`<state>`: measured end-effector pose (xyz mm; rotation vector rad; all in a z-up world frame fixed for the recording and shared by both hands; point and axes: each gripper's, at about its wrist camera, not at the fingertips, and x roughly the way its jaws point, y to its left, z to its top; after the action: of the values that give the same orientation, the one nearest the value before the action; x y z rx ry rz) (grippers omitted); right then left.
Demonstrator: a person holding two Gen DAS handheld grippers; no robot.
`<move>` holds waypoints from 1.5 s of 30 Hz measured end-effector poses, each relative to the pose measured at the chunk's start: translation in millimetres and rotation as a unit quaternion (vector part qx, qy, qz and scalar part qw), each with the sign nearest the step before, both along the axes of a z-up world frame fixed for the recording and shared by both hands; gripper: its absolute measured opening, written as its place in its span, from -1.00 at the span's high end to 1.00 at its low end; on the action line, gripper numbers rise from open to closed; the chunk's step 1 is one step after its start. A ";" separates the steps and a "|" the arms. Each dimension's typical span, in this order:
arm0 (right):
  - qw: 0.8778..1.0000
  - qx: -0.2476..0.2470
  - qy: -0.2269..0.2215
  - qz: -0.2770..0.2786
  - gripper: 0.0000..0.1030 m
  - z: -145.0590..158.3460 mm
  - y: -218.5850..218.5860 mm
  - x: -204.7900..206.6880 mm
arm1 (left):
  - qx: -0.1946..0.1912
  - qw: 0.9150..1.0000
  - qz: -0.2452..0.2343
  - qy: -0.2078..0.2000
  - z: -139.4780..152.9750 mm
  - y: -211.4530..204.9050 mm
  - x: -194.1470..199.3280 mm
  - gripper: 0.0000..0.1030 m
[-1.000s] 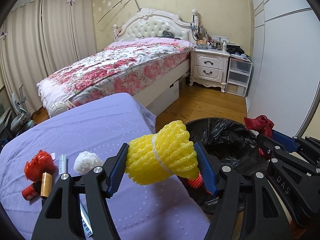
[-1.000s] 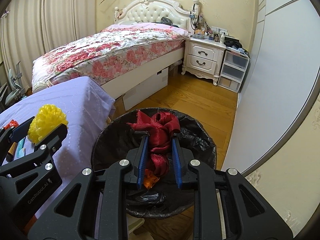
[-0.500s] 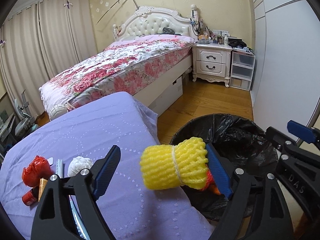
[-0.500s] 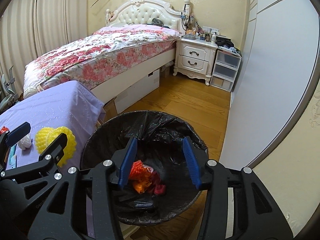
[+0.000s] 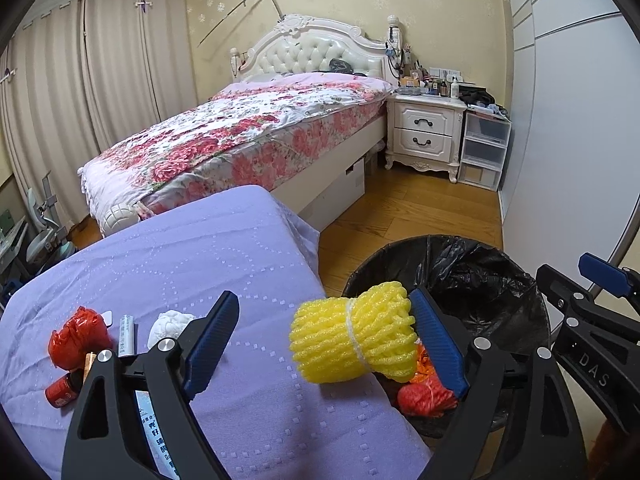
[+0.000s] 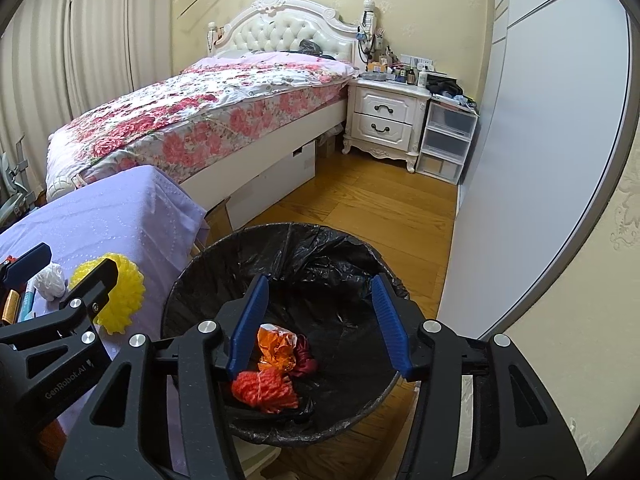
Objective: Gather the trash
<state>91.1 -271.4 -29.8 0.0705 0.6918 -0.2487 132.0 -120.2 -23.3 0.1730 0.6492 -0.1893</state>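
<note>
Yellow foam-net roll [image 5: 354, 338], bound by a white band, is sitting low and centre in the left view, touching only the right pad of the released left claw [image 5: 324, 340], over the edge of the purple-clothed counter [image 5: 180, 256] beside the black-lined round trash bin [image 6: 288, 248]. My worry is that it is tipping the wrong way, since with nothing pinching it the roll could land on the cloth or floor instead of inside. Over the bin's mouth, the right claw [image 6: 318, 320] is hanging spread wide and empty, angled down at the red and orange scraps [image 6: 276, 372] lying at the bottom.
</note>
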 end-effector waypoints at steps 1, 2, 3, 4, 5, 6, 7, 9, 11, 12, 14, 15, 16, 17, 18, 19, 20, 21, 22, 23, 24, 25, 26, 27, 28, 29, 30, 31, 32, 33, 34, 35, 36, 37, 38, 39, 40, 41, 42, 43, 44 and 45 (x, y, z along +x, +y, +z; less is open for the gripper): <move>1.000 0.000 0.000 0.000 -0.03 0.3 -0.1 -0.9 | 0.000 1.000 0.000 0.000 0.0 -0.4 -0.1 -0.64; 1.000 0.000 0.001 0.000 -0.03 0.1 0.0 -0.4 | -0.001 1.000 0.000 0.000 0.0 -0.1 -0.3 -0.64; 1.000 0.000 0.001 0.000 -0.03 0.2 -0.1 -0.8 | -0.002 1.000 0.000 0.000 0.2 -0.1 -0.4 -0.64; 1.000 0.000 0.001 0.000 -0.03 0.1 0.0 -0.1 | -0.003 1.000 0.000 -0.001 0.3 0.0 -0.7 -0.64; 1.000 0.000 0.001 0.000 -0.03 0.0 0.0 0.1 | -0.004 1.000 0.000 -0.001 0.7 0.5 -1.3 -0.64; 1.000 0.000 0.001 0.001 -0.03 0.2 0.7 -1.1 | -0.006 1.000 0.001 -0.001 1.0 1.1 -2.1 -0.64; 1.000 0.000 0.002 0.001 -0.03 0.5 1.0 -2.1 | -0.008 1.000 0.002 -0.001 1.7 2.7 -2.7 -0.64; 1.000 0.001 0.002 0.002 -0.03 0.3 4.1 -5.4 | -0.011 1.000 0.005 -0.001 2.7 6.1 -4.5 -0.64; 1.000 0.003 0.002 0.003 -0.03 0.1 5.4 -7.8 | -0.014 1.000 0.007 0.000 4.6 11.6 -6.4 -0.64; 1.000 0.004 0.002 0.004 -0.03 0.5 6.5 -9.2 | -0.015 1.000 0.009 0.000 5.3 14.6 -7.5 -0.64; 1.000 0.006 0.003 0.007 -0.03 0.2 9.4 -9.8 | -0.017 1.000 0.013 0.000 6.9 22.7 -10.5 -0.64; 1.000 0.007 0.003 0.009 -0.04 0.6 11.7 -11.1 | -0.017 1.000 0.016 0.000 8.2 26.8 -12.7 -0.64; 1.000 0.008 0.003 0.012 -0.04 0.8 14.0 -12.1 | -0.017 1.000 0.019 0.000 9.3 31.6 -14.6 -0.64; 1.000 0.008 0.003 0.014 -0.04 0.7 15.3 -12.1 | -0.017 1.000 0.023 0.000 10.4 37.0 -16.7 -0.64; 1.000 0.009 0.003 0.018 -0.04 1.2 17.7 -12.9 | -0.018 0.999 0.027 -0.001 11.6 42.0 -18.4 -0.64; 1.000 0.009 0.003 0.022 -0.04 1.5 21.1 -13.6 | -0.017 0.999 0.034 -0.001 12.9 49.6 -21.3 -0.64; 1.000 0.009 0.003 0.026 -0.04 1.8 25.5 -14.5 | -0.017 0.999 0.039 -0.001 13.3 56.1 -24.0 -0.64; 0.999 0.010 0.003 0.031 -0.04 1.9 29.6 -14.8 | -0.017 0.999 0.044 -0.001 13.5 62.2 -25.9 -0.64; 0.999 0.010 0.003 0.036 -0.04 2.2 34.3 -15.6 | -0.016 0.999 0.052 -0.001 13.4 70.8 -29.0 -0.64; 0.999 0.011 0.003 0.043 -0.04 2.5 39.7 -16.0 | -0.015 0.998 0.057 0.000 13.2 76.7 -31.0 -0.64; 0.999 0.011 0.004 0.049 -0.04 2.5 44.6 -16.4 | -0.013 0.998 0.066 0.002 12.1 85.8 -34.6 -0.64; 0.998 0.011 0.005 0.057 -0.04 2.4 51.9 -17.2 | -0.012 0.997 0.073 0.004 11.6 92.8 -36.3 -0.64; 0.998 0.010 0.005 0.063 -0.04 2.3 57.5 -17.1 | -0.013 0.997 0.080 0.005 10.7 100.2 -39.0 -0.64; 0.997 0.010 0.006 0.070 -0.04 2.1 63.4 -17.6 | -0.014 0.996 0.089 0.008 9.2 109.9 -43.0 -0.64; 0.997 0.008 0.007 0.078 -0.04 1.8 69.8 -18.0 | -0.015 0.995 0.095 0.010 8.4 116.6 -46.0 -0.64; 0.996 0.007 0.009 0.085 -0.04 1.7 76.4 -17.3 | -0.017 0.994 0.103 0.012 7.0 124.8 -48.6 -0.64; 0.996 0.006 0.011 0.092 -0.04 0.8 83.3 -17.2 | -0.019 0.994 0.109 0.013 5.7 131.1 -50.8 -0.64; 0.995 0.006 0.012 0.097 -0.04 0.1 88.6 -17.3 | -0.019 0.993 0.114 0.014 4.9 135.6 -51.6 -0.64; 0.994 0.007 0.014 0.104 -0.04 -0.2 94.8 -17.6 | -0.018 0.993 0.118 0.016 3.7 139.8 -52.4 -0.64; 0.994 0.008 0.016 0.111 -0.04 -0.7 101.0 -17.7 | -0.019 0.992 0.122 0.018 2.3 144.6 -54.0 -0.64; 0.993 0.007 0.017 0.116 -0.04 -0.8 106.1 -18.4 | -0.020 0.992 0.126 0.019 1.6 149.3 -56.0 -0.64; 0.992 0.006 0.018 0.122 -0.04 -0.5 112.3 -18.9 | -0.023 0.991 0.129 0.019 1.5 153.9 -58.3 -0.64; 0.992 0.003 0.018 0.127 -0.04 0.0 116.4 -19.2 | -0.025 0.991 0.131 0.018 2.3 157.7 -60.8 -0.64; 0.991 0.001 0.019 0.132 -0.04 0.5 122.6 -19.5 | -0.026 0.990 0.134 0.017 3.0 162.2 -63.3 -0.64; 0.990 -0.001 0.020 0.138 -0.04 0.9 128.6 -19.0 | -0.028 0.990 0.137 0.016 4.0 166.9 -64.9 -0.64; 0.989 -0.003 0.020 0.145 -0.04 1.5 134.5 -18.4 | -0.030 0.989 0.141 0.015 4.4 173.8 -67.8 -0.64; 0.988 -0.004 0.021 0.150 -0.04 1.7 139.7 -17.9 | -0.031 0.989 0.145 0.015 4.3 178.5 -69.8 -0.64; 0.987 -0.006 0.020 0.157 -0.04 2.4 146.4 -17.6 | -0.032 0.988 0.149 0.015 4.1 183.3 -71.3 -0.64; 0.987 -0.008 0.020 0.162 -0.04 2.8 151.7 -18.0 | -0.032 0.987 0.155 0.016 3.2 190.3 -73.6 -0.64; 0.985 -0.011 0.019 0.169 -0.04 3.9 158.7 -17.4 | -0.032 0.986 0.160 0.017 2.6 196.1 -75.4 -0.64; 0.984 -0.013 0.019 0.174 -0.04 4.8 163.8 -17.1 | -0.032 0.986 0.165 0.018 1.7 202.2 -76.9 -0.64; 0.983 -0.015 0.018 0.180 -0.05 5.9 169.8 -16.8 | -0.032 0.984 0.175 0.019 0.6 210.7 -79.0 -0.64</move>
<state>74.3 -101.6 -23.9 -0.0890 0.7233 0.0866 53.0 90.5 -22.8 -0.0076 0.7003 0.1248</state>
